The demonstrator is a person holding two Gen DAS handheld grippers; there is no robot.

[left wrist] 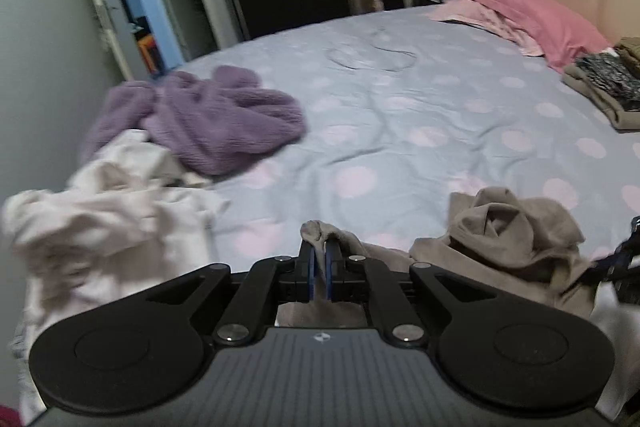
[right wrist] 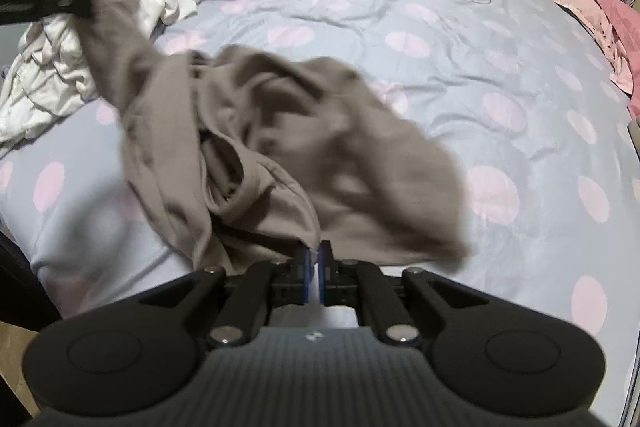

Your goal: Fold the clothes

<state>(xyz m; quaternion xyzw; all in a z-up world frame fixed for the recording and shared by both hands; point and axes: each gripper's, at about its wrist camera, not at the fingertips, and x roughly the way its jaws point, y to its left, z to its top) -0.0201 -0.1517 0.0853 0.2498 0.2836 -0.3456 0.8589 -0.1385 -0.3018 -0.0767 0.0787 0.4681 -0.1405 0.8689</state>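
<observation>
Both tools pinch one taupe garment — the left tool clamps a bunched edge, the right tool another edge; the cloth hangs blurred over the polka-dot bed; white clothes and a purple fleece lie nearby.

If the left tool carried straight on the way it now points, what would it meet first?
Beyond the taupe cotton garment already pinched in the left tool, the line ahead crosses only bare light-blue bedsheet with pink dots. The fluffy purple garment lies off to its left. Depth is hard to judge.
</observation>
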